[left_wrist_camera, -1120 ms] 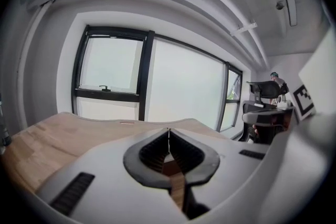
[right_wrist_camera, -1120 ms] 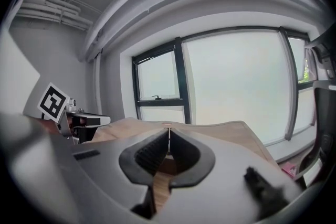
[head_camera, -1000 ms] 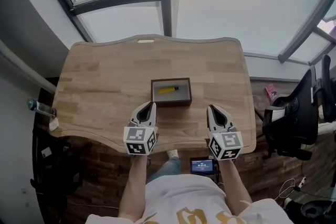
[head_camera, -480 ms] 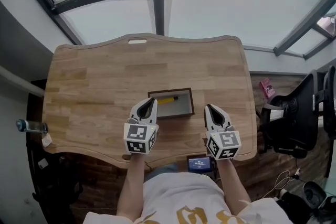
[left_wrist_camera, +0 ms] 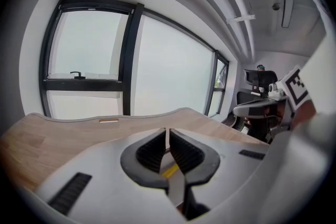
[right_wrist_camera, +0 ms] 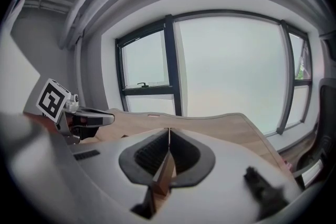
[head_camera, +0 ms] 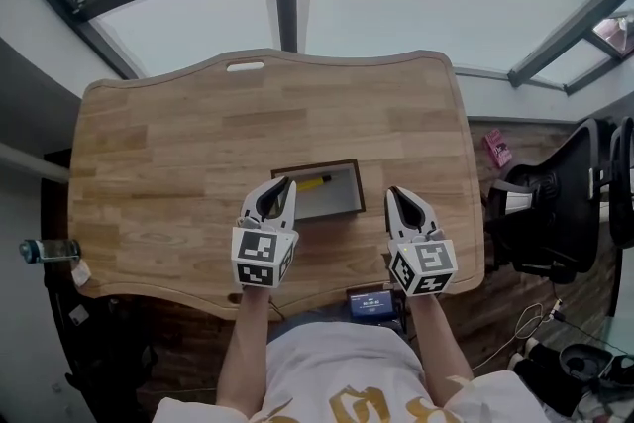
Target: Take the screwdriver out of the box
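Both grippers have advanced across the desk (head_camera: pixel 178 163) toward the box (head_camera: pixel 360 188). The left gripper (head_camera: pixel 281 185), previously short of the box's near wall, now has its tip over the near-left corner and covers part of that wall, close to the yellow screwdriver (head_camera: pixel 315 181). The right gripper (head_camera: pixel 398 194), previously level with the near wall, now lies alongside the right wall, apart from it. The desk now fills more of the head view, and the bottle (head_camera: pixel 45 250) sits lower in it.

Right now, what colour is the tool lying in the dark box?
Yellow, with a dark tip. The slim screwdriver shows best in the head view.
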Motion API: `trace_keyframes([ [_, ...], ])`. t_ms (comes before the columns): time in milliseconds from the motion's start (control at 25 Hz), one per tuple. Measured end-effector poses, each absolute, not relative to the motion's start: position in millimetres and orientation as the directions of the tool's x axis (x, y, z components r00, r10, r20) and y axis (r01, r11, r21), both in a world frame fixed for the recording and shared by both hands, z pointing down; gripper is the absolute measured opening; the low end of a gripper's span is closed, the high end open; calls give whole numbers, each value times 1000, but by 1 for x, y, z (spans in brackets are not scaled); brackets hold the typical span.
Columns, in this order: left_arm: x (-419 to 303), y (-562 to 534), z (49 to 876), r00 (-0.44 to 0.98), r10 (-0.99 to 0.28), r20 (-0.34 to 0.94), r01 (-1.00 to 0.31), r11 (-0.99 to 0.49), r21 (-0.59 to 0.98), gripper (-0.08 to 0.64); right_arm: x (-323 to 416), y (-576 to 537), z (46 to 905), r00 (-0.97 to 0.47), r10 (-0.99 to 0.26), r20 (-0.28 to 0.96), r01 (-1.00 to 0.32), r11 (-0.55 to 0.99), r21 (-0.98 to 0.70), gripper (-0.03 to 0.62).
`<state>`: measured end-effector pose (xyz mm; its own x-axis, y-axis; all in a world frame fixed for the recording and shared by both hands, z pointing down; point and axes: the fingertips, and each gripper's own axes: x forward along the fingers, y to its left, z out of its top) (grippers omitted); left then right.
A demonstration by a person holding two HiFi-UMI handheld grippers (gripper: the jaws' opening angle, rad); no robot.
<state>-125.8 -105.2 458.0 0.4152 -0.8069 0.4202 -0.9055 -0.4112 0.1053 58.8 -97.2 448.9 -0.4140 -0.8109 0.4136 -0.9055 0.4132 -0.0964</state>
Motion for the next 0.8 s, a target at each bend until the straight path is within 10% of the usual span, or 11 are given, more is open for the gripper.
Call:
trace_keyframes([
  [800,-109,-110,494,420,-687,593,-851,-526,-7,15,60,-105,483,-444,-787,428,-894,423,-149,32],
])
